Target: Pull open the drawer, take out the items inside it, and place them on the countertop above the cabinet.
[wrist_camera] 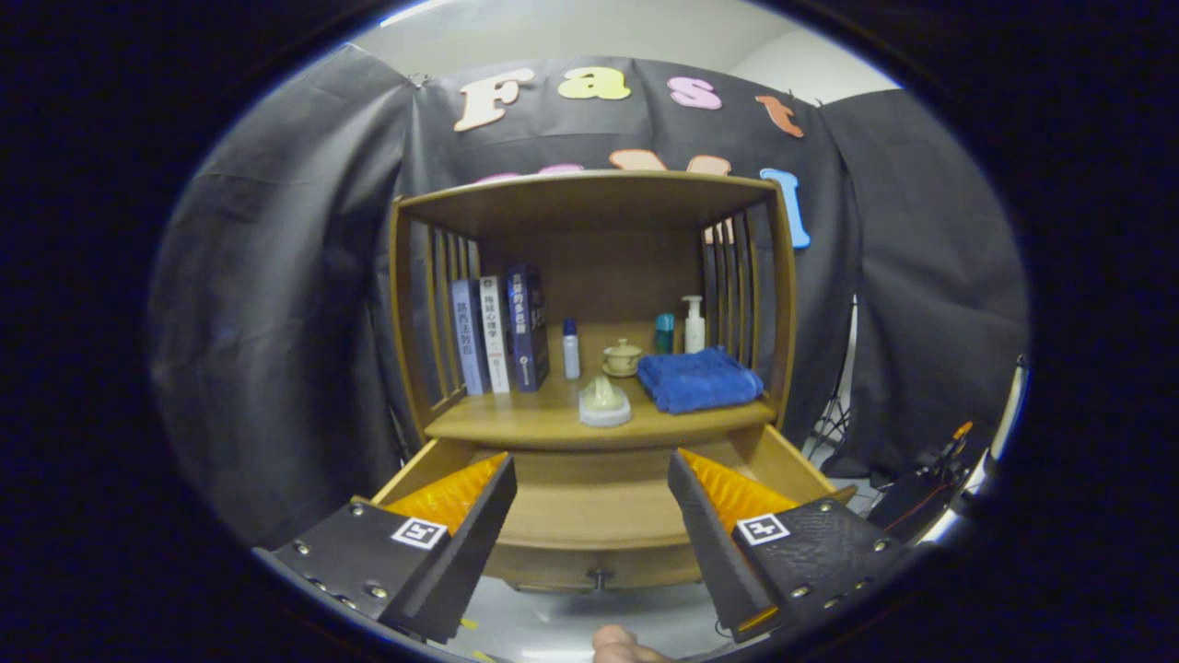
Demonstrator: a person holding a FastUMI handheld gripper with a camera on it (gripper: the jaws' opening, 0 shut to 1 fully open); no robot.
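The wooden cabinet's drawer [589, 520] stands pulled out below the countertop [516, 419], and the part of its wooden floor that I can see is bare. Its front panel carries a small knob [599, 578]. My gripper [591, 460] hovers open over the drawer, one finger above each side, holding nothing. Just beyond the fingers, a cream object on a white base [604, 402] sits at the countertop's front edge. A folded blue towel [698, 378] lies to its right.
Further back on the countertop stand three upright books [502, 331], a small white bottle [571, 350], a lidded cup on a saucer [622, 357], a teal bottle [664, 333] and a pump bottle [694, 324]. Slatted side walls and a top board enclose the shelf. A person's fingertip [615, 643] shows below the drawer front.
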